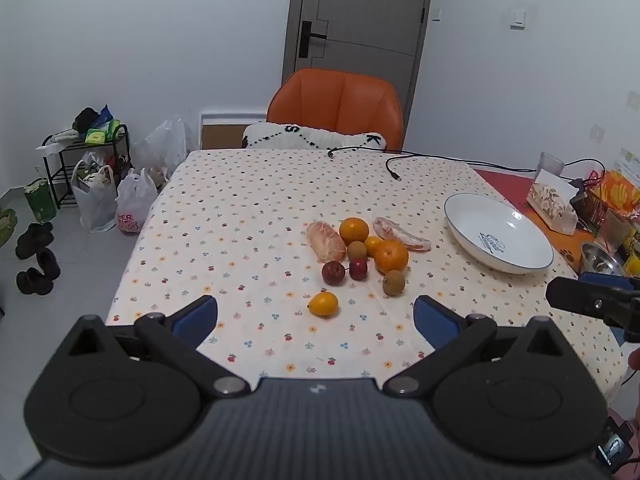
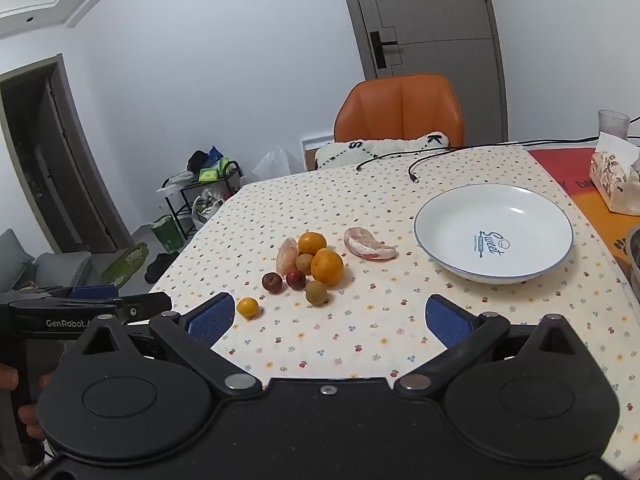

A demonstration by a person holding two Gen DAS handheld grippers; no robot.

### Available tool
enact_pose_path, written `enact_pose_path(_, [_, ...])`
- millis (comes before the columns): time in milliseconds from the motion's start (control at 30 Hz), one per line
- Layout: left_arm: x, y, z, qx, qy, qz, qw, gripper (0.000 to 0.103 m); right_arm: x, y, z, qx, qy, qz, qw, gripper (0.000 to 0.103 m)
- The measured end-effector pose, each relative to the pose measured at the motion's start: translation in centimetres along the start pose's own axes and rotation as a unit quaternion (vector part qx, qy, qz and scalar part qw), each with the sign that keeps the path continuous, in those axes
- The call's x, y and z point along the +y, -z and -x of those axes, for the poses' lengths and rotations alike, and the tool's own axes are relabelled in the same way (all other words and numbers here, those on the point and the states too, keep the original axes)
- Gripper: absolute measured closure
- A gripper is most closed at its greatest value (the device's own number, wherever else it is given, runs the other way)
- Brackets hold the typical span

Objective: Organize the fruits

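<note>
A cluster of fruit lies mid-table on the patterned cloth: two oranges [image 1: 391,256] [image 2: 327,267], a peeled pomelo piece [image 1: 325,241], a second pomelo wedge [image 2: 369,245] apart to the right, two dark red fruits [image 1: 333,273], brown kiwis [image 2: 316,292] and a small yellow kumquat [image 1: 323,304] [image 2: 247,307] nearest me. A white plate [image 1: 472,236] [image 2: 440,208] stands empty at the right. My left gripper [image 1: 316,318] is open, above the near table edge just short of the kumquat. My right gripper [image 2: 330,318] is open too, nothing between its blue pads.
An orange chair [image 1: 336,108] with a cushion stands at the far edge. Black cables [image 1: 394,168] lie on the far cloth. A tissue box [image 2: 614,178], a glass and snack packets crowd the right side. Bags and a rack [image 1: 92,160] stand on the floor at left.
</note>
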State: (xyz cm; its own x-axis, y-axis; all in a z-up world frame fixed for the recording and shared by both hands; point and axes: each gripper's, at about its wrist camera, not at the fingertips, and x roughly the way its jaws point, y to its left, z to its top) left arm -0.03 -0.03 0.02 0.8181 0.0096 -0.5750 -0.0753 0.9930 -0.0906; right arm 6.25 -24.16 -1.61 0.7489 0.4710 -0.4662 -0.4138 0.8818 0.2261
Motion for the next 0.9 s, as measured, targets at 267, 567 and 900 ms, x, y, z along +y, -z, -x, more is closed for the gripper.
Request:
enact_pose_path(267, [0.41, 0.47, 0.29, 0.001, 0.003, 0.004, 1.0000, 0.000, -0.70, 0.10, -0.64, 0.016, 0.005, -0.006, 1.000, 0.000])
enact_pose_path(567, [0.24, 0.32, -0.14, 0.004, 0.003, 0.000, 1.0000, 0.000, -0.71, 0.23, -0.54, 0.016, 0.004, -0.006, 1.000, 0.000])
enact_pose_path(900, [0.22, 0.27, 0.01, 0.003, 0.001, -0.001, 1.0000, 0.000, -0.46, 0.19, -0.65, 0.020, 0.006, -0.006, 1.000, 0.000])
